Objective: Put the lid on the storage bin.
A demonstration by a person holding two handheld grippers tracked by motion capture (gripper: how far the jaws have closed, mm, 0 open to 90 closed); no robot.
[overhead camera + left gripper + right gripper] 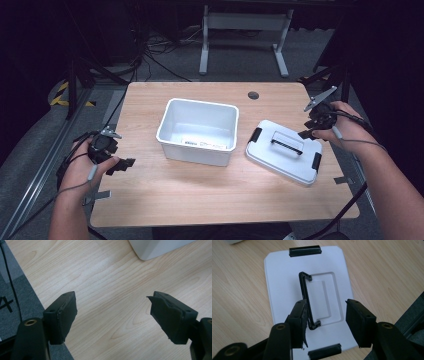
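Right now the right gripper [325, 315] hovers over the white lid [282, 290] lying flat on the bench [200, 190] beside the open white bin [197, 131]; its jaws stand wide and empty, one beside the raised black handle [305, 300]. Closing off-centre could knock the handle flat or skid the lid. The left gripper [112, 315] hangs open, holding nothing.

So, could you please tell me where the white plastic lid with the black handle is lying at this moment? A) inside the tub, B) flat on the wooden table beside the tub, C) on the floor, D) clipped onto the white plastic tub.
B: the white plastic lid with the black handle lies flat on the wooden table, apart from the open white plastic tub.
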